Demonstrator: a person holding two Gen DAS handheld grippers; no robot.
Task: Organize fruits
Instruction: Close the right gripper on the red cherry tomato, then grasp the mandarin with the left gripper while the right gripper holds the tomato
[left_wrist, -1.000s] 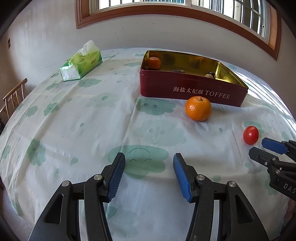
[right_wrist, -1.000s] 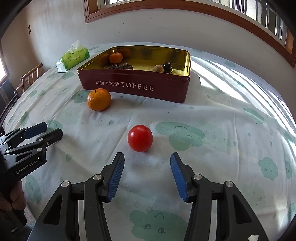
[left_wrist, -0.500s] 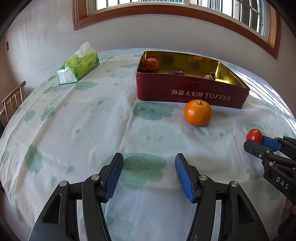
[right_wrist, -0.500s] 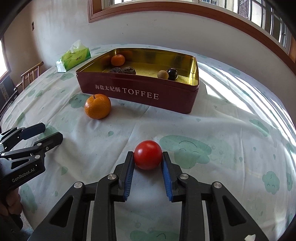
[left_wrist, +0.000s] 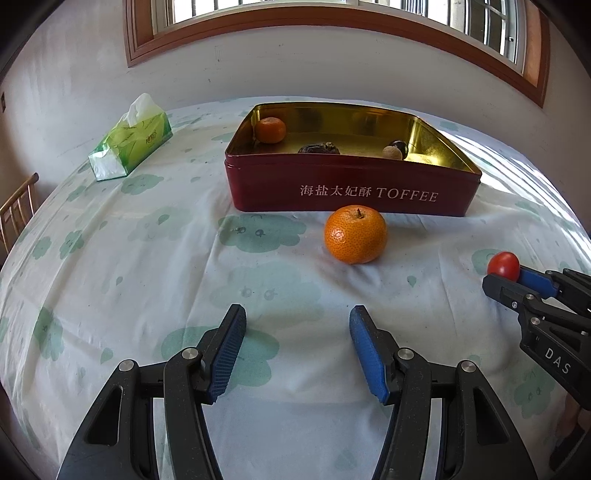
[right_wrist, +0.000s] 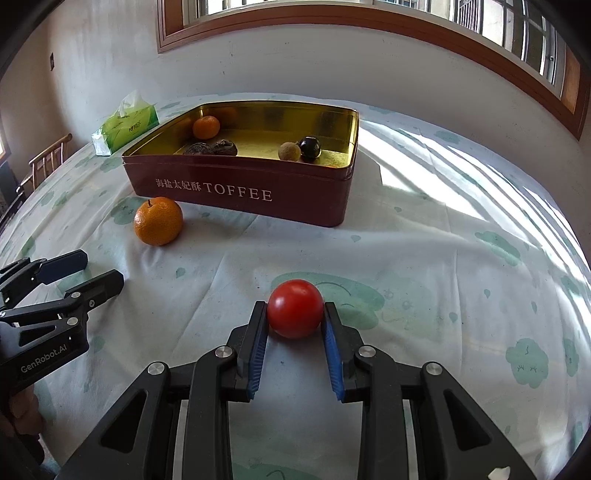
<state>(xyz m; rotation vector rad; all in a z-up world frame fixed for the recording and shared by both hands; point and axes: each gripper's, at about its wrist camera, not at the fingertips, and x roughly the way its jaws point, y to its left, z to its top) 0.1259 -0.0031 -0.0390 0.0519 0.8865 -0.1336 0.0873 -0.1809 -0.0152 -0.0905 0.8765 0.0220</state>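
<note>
Pinching the red tomato (right_wrist: 294, 308) squarely between the blue pads of the right gripper (right_wrist: 295, 325), low over the cloud-print tablecloth (right_wrist: 443, 258); jaws having just been closing onto it. Keeping pressure light, lifting straight before carrying toward the toffee tin (right_wrist: 236, 184). Hanging spread and empty, the left gripper (left_wrist: 297, 347), short of the loose mandarin (left_wrist: 355, 234). Leaving open cloth right of the tin; clearing the near rim.

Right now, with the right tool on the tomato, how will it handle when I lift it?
The tomato looks round and glossy, so it may slip or roll if released. Only the tips of the right tool hold it, so the grip seems marginal. The skin is probably thin; squeeze gently.
</note>
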